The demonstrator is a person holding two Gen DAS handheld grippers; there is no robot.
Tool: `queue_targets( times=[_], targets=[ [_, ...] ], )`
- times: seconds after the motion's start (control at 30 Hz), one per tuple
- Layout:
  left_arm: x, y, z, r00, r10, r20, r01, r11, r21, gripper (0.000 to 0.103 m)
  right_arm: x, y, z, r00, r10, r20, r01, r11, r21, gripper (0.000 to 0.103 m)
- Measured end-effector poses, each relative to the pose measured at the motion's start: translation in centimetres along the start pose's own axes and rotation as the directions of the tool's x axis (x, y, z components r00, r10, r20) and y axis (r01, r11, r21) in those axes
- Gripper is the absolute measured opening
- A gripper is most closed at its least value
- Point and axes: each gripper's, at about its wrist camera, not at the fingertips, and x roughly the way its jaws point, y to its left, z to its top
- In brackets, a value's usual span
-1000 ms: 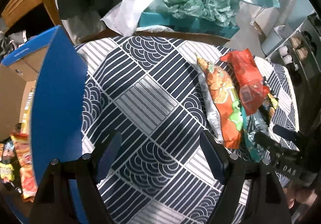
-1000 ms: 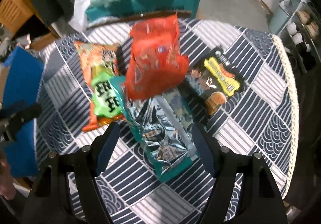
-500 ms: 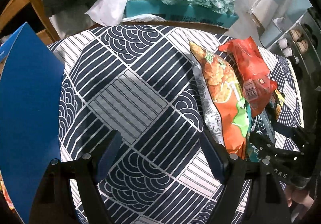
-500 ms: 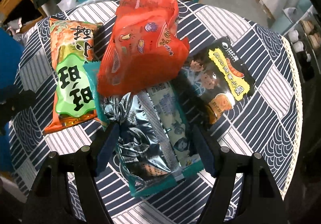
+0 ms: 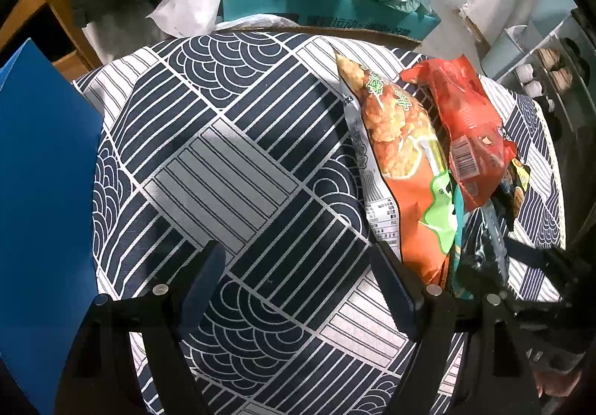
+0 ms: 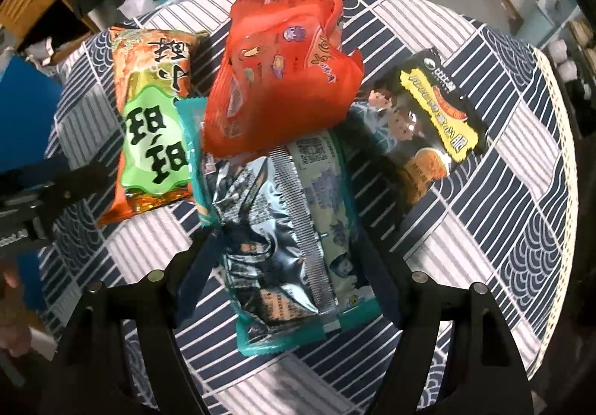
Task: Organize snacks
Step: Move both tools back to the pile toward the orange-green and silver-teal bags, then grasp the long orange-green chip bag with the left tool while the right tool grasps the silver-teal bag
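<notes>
Right tongs (image 6: 288,258): jaws opening, straddling teal-and-silver snack packet (image 6: 283,229) on patterned table (image 6: 503,173). Left tongs (image 5: 298,281): wide, empty, over bare cloth beside orange packet (image 5: 402,169).

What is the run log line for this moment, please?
right tongs: opening, straddling teal packet | left tongs: open, empty, above tablecloth

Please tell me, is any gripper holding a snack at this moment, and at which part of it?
Nothing is held. The left gripper is open over bare tablecloth. The right gripper straddles the teal packet, its jaws opening, not gripping.
</notes>
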Motion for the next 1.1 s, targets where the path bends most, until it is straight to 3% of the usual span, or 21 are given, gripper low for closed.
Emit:
queue_targets(
  times=[0.43,0.53,0.83,0.9,1.1],
  targets=[
    [-0.3,-0.7,1.0,1.0,-0.029,0.008,0.03,0.999,-0.018,0.081,1.8,1.2,0.3,0.999,-0.047,-0.02,0.047,0.999,-0.01,0.078],
    [-0.4,-0.9,1.4,0.999,-0.048,0.008,0.048,0.998,-0.039,0.082,1.4,0.7,0.2,0.998,-0.061,-0.018,0.061,0.998,0.008,0.063],
    [-0.2,-2.4,2.5,0.993,-0.121,-0.011,0.119,0.986,-0.118,0.082,0.2,-1.1,-1.1,1.0,0.016,0.001,-0.016,0.994,0.105,0.062],
    [-0.3,-2.8,3.1,0.993,-0.116,-0.008,0.114,0.986,-0.118,0.086,-0.4,-1.5,-1.6,1.0,0.025,0.01,-0.026,0.993,0.117,0.062],
    [0.7,-3.7,4.6,0.996,-0.084,-0.014,0.082,0.986,-0.144,0.087,-2.2,-3.5,-3.0,0.998,0.054,0.041,-0.06,0.985,0.159,0.062]
  ],
)
